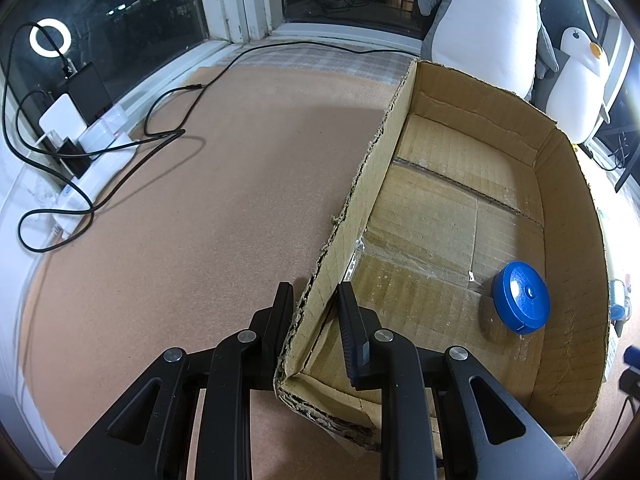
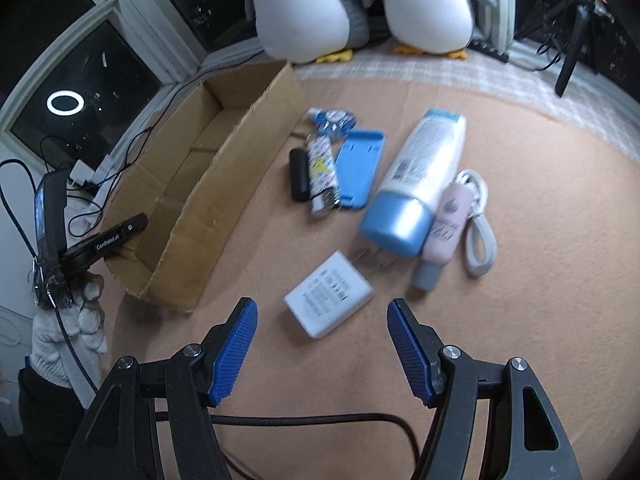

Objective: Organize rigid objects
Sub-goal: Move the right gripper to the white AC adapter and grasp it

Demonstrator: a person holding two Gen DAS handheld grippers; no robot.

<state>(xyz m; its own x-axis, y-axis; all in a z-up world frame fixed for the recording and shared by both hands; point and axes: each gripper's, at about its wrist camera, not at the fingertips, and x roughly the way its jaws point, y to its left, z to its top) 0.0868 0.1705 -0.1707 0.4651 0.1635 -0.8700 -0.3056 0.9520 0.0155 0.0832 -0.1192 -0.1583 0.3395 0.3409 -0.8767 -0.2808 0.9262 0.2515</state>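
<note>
The left gripper (image 1: 314,296) is closed narrowly over the left wall of the cardboard box (image 1: 372,168), one finger outside and one inside the torn edge near the box's front corner. Inside the box, a round blue tape measure (image 1: 521,298) lies on the floor at about 3 o'clock, close to the right wall.

The right gripper (image 2: 322,344) stands wide and holds nothing, hovering above the brown worktop (image 2: 540,300). Just beyond its fingertips, at 12 o'clock, lies a white charger (image 2: 329,299) with its prongs pointing away. Farther out lie a white bottle with a blue cap (image 2: 416,184), a pink tube (image 2: 440,232) touching it on the right, a white cable (image 2: 480,224), a blue case (image 2: 359,170), a patterned lighter (image 2: 322,172) and a black cylinder (image 2: 299,175). The box sits at 10 o'clock from the right gripper
</note>
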